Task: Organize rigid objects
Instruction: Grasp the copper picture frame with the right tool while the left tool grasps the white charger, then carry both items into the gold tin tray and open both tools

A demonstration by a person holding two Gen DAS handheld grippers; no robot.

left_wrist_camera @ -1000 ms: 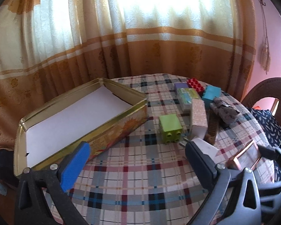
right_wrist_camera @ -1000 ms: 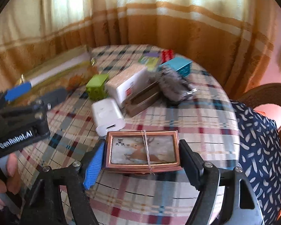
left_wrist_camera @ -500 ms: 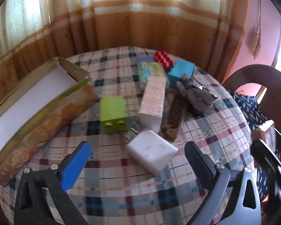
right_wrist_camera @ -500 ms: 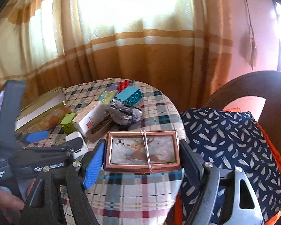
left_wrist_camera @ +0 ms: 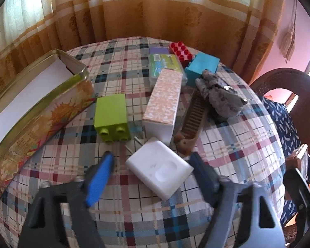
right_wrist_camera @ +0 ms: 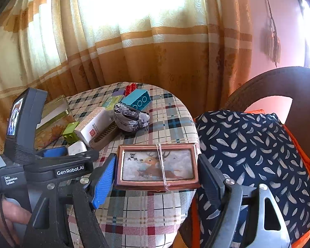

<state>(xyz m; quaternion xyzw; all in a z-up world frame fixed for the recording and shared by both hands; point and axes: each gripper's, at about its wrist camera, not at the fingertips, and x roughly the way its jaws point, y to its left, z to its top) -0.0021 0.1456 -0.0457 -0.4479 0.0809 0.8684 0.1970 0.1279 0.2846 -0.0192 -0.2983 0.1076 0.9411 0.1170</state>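
mid-grab on the white block point(left_wrist_camera: 159, 166): left gripper point(left_wrist_camera: 152, 166) has just been closing around it, jaws either side but not pinching yet. it sits on the table point(left_wrist_camera: 227, 155) just in front of the green brick point(left_wrist_camera: 111, 115). next: finish the squeeze, then probably the tin point(left_wrist_camera: 41, 111). right gripper point(right_wrist_camera: 157, 174) is clamped on a framed deer picture point(right_wrist_camera: 156, 165).
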